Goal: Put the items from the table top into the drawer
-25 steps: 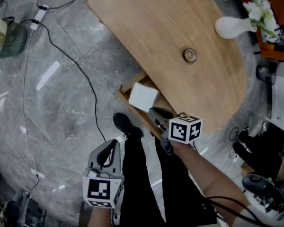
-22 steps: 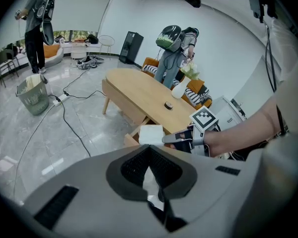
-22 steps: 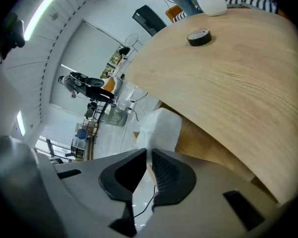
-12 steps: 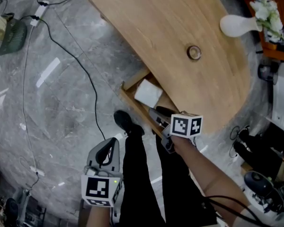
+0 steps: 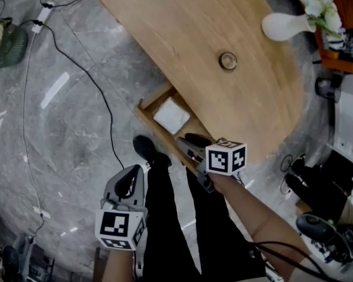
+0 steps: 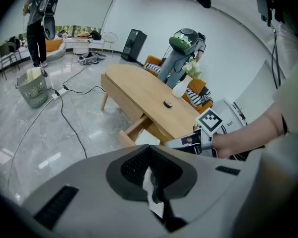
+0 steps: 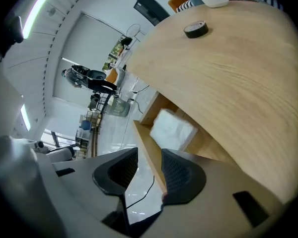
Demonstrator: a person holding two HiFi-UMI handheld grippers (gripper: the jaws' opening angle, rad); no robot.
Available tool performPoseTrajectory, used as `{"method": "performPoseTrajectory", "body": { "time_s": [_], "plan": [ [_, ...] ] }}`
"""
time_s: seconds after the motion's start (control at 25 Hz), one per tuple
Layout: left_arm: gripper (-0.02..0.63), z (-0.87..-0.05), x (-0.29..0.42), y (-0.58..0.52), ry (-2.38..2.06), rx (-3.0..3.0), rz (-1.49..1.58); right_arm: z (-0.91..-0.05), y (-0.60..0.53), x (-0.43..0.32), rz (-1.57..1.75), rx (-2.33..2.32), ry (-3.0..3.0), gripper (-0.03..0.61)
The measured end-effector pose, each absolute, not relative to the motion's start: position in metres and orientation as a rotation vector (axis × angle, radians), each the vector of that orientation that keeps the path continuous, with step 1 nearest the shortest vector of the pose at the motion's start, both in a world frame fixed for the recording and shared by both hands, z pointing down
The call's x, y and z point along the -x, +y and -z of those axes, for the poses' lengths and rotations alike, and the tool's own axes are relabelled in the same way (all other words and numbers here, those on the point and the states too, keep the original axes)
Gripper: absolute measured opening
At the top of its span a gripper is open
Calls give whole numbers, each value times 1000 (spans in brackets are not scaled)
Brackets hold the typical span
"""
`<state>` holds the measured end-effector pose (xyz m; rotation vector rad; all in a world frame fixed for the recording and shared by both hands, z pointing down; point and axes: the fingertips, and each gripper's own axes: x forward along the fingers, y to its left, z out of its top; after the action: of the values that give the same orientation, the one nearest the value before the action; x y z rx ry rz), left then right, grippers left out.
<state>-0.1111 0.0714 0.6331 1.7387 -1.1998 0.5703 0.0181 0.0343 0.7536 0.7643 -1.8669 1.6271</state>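
Drawer (image 5: 150, 125) pulled out from under the near edge of the wooden table (image 5: 182, 28). The white packet (image 5: 172, 115) lies flat inside it, between the front panel and the table's rim. A tape roll (image 5: 227, 60) sits on the table top, well clear of every edge, and a white vase (image 5: 280, 25) lies on its side near the far end.

The right gripper (image 7: 149, 155) is at the drawer's near corner. Its jaws are opening with nothing between the pads, and only the front panel's edge and the floor show through the gap. The left gripper (image 6: 150, 150) hangs over the grey floor (image 5: 65, 134), well apart from the drawer, with its jaws together. A white sliver shows at the seam, but what it is cannot be told. A black cable (image 5: 100, 93) crosses the open floor left of the drawer.
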Motion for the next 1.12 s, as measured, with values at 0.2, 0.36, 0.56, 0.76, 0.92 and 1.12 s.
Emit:
{"method": "performPoseTrajectory", "body": {
  "time_s": [0.2,0.36,0.56,0.76,0.92,1.12],
  "plan": [
    [1,-638,99,74,-1191,-1724,-571,-732,32,-22,-1581,-668,-1934,118],
    [1,-641,89,79,-1179,-1708,-578,-714,31,-22,-1532,-583,-2000,75],
    [0,-639,79,79,-1191,-1700,-581,-697,28,-23,-1527,-534,-2051,57],
    [2,-638,64,75,-1184,-1685,-553,-687,24,-34,-1488,-513,-2089,43],
    [0,-635,51,71,-1169,-1673,-503,-680,22,-46,-1422,-488,-2110,41],
    [0,-627,34,64,-1145,-1730,-528,-673,18,-61,-1407,-495,-2129,43]
  ]
}}
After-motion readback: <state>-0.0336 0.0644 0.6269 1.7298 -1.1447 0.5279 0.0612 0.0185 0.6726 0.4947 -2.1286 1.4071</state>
